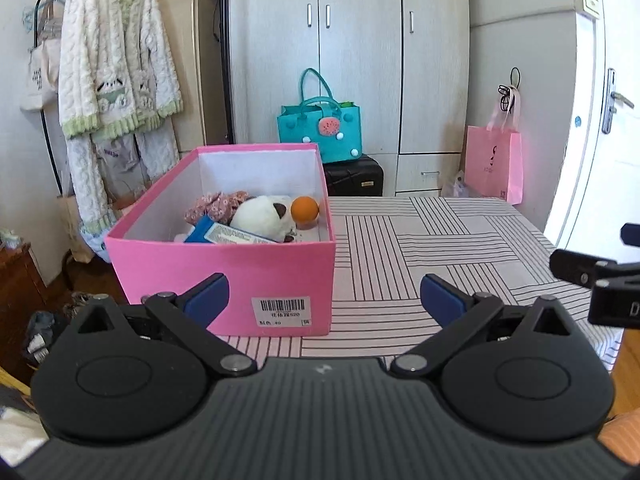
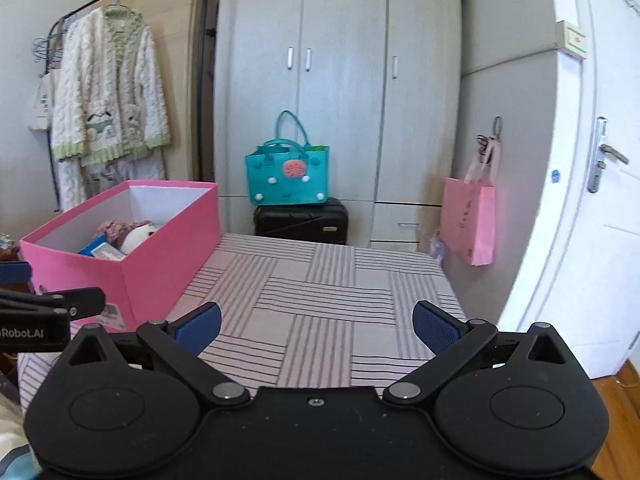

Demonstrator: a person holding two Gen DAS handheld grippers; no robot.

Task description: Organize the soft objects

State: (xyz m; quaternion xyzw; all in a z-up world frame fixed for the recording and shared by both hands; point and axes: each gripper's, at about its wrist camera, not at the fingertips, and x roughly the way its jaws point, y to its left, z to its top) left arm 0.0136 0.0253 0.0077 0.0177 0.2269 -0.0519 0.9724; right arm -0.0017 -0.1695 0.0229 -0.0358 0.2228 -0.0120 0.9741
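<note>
The left tool is spread wide and empty, facing the pink box on the striped counter. In the box lie a white plush, an orange ball, a floral cloth and a blue packet, all packed close together. The right tool is also wide open with nothing in it, over bare counter to the right of the box. A teal bag sits on a black case behind.
</note>
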